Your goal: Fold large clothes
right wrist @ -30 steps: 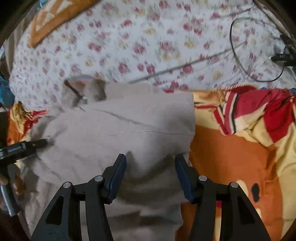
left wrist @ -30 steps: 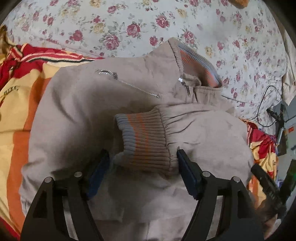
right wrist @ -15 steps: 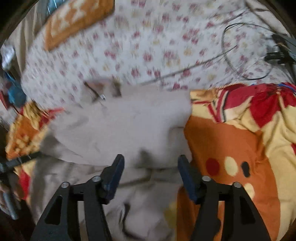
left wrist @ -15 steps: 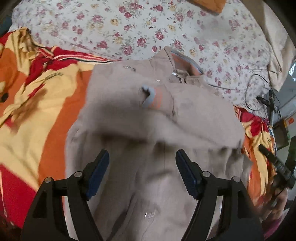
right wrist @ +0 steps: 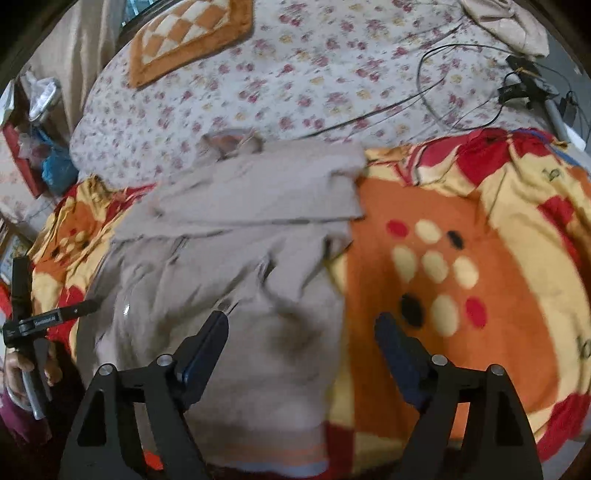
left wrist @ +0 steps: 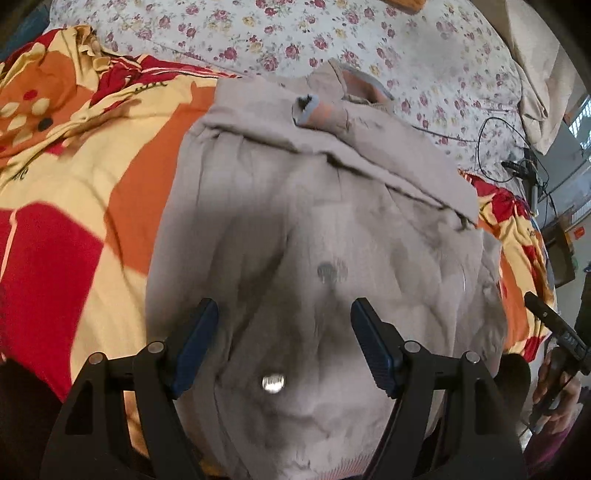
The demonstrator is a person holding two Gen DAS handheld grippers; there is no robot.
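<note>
On the bed point(right wrist: 332, 74) with its bright blanket point(left wrist: 92, 177), both sleeves now lie folded across the jacket point(left wrist: 295, 221), and left gripper point(left wrist: 284, 347) and right gripper point(right wrist: 301, 354), jaws wide, the right's just opening, empty, have drawn back toward its hem, readying the lengthwise fold.

Beneath my claws lies a blanket point(left wrist: 92, 177) in orange, red and cream blocks, with a cluster of dots on its orange patch point(right wrist: 436, 269). Beyond it I note a floral sheet point(right wrist: 295, 74) covering the far bed. On that sheet sits a checked orange cushion point(right wrist: 184, 33), far left. A black cable point(right wrist: 436, 85) loops across the sheet at right, running to a dark device point(right wrist: 521, 88). A beige cloth point(left wrist: 535, 74) hangs at the right edge.
</note>
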